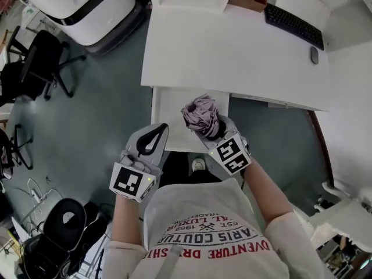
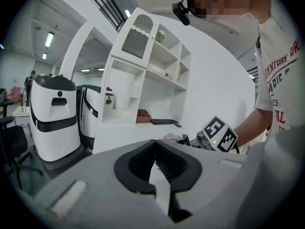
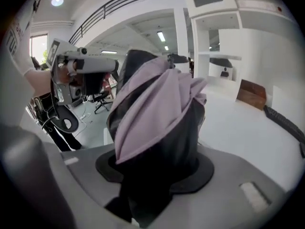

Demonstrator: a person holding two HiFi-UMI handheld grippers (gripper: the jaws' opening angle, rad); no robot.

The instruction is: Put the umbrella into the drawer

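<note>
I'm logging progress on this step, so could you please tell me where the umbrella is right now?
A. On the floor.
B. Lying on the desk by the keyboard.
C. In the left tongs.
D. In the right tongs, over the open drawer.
D: the right tongs are clamped round the folded umbrella above the drawer, while the left tongs are shut on nothing.

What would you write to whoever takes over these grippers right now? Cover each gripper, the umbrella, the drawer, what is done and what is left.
Left gripper: shut, empty, at the drawer's front left edge.
Right gripper: shut on the folded umbrella, held above the open drawer.
Done: drawer out, umbrella in grip.
Left: lower the umbrella into the drawer and release it; probably push the drawer shut afterwards.
</note>
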